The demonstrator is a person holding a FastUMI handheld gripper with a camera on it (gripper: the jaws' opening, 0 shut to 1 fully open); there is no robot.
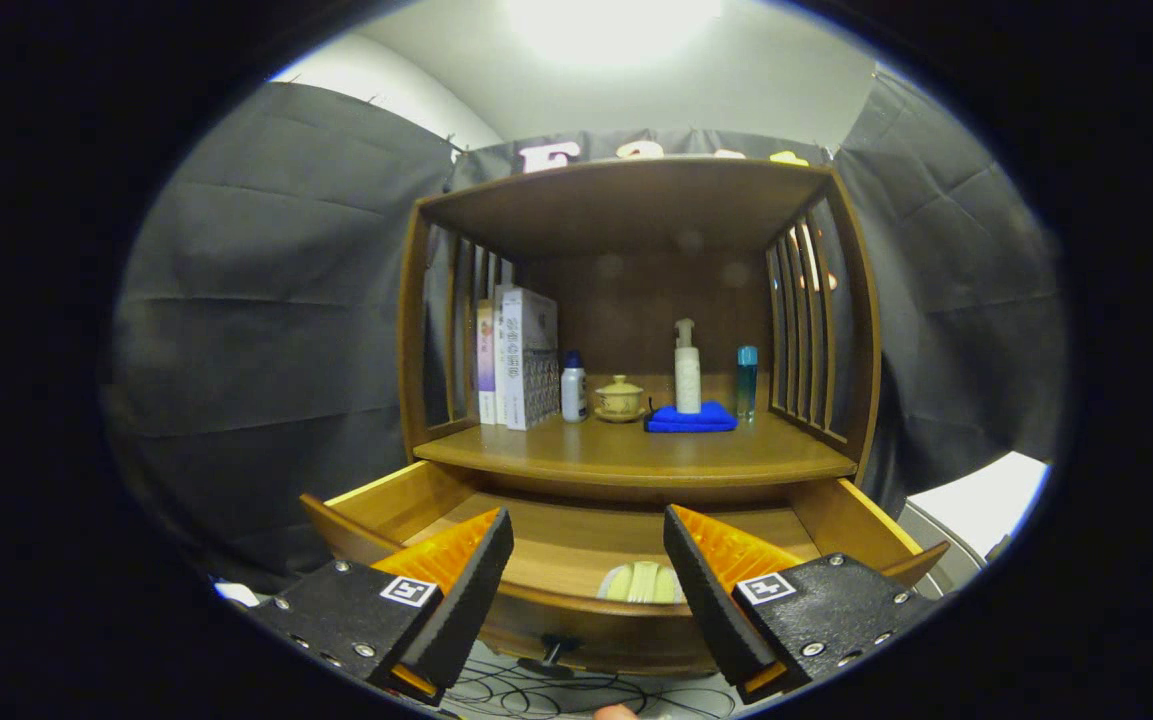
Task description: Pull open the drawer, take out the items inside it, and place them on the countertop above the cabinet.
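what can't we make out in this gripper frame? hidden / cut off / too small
- Pale item in the open drawer: its lower part sits behind the drawer's front panel, so what it is stays unclear.
- Rest of the drawer floor: partly behind the open gripper fingers; more items cannot be ruled out.
- Boxes and bottles on the countertop: print too small to read.
- Drawer knob: small, dark, unclear.

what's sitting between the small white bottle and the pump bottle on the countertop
In the gripper view, a lidded yellow cup on a saucer stands between the small white bottle and the pump bottle.
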